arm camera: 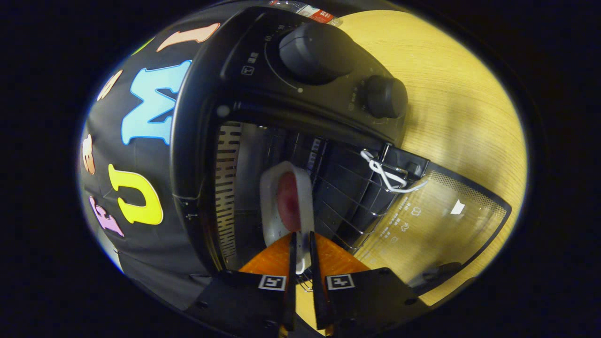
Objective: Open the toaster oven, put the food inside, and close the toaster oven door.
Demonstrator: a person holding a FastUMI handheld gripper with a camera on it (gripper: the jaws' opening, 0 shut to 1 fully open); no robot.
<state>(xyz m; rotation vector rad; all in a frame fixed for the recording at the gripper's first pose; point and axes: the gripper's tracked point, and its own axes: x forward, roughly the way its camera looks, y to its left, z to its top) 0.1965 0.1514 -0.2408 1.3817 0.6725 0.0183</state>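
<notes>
The black toaster oven [197, 117] stands open, and my view of it is rolled sideways. Its glass door [436, 220] is folded all the way down onto the table. A white dish [284, 206] with red food [287, 199] in it is inside the oven cavity, just over the wire rack [347, 197]. My gripper [302, 237] is shut on the dish's near rim, one finger on each side of the edge. Whether the dish rests on the rack or hangs just above it, I cannot tell.
Two dark knobs [317, 51] [382, 96] sit on the oven's control panel beside the opening. A white cord [385, 173] is tied at the door hinge. The oven stands on a light wooden table [460, 94], with the booth's black cloth wall [136, 234] behind it.
</notes>
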